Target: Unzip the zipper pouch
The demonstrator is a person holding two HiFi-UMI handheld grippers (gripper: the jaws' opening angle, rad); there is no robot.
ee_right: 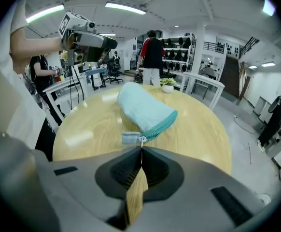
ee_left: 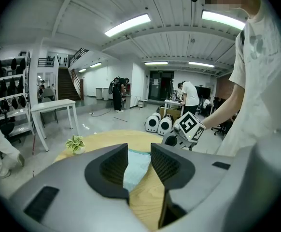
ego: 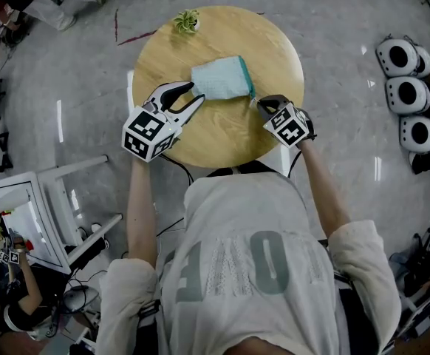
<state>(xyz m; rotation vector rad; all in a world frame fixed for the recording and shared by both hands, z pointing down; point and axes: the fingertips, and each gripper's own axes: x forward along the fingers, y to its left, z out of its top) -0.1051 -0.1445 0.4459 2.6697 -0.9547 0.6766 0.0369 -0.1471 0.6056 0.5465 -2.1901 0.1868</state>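
The right gripper's [ee_right: 141,150] jaws are closed on the zipper pull [ee_right: 141,143], with the pouch [ee_right: 143,108] just ahead of them on the tabletop [ee_right: 198,129]. The left gripper's [ee_left: 139,149] jaws stand apart around the pouch's other end. The unzip looks barely begun: the left must clamp the pouch, then the right draws the pull along.

Pale cream shirt [ego: 237,272], big grey letters across the back, sleeves bunched at the elbows. Toward the round table [ego: 222,135]: left gripper [ego: 197,92] white with black jaws, right gripper [ego: 258,103] dark, each with a black-and-white marker cube [ego: 147,132]. Black cables [ego: 179,170] under the table's near edge.
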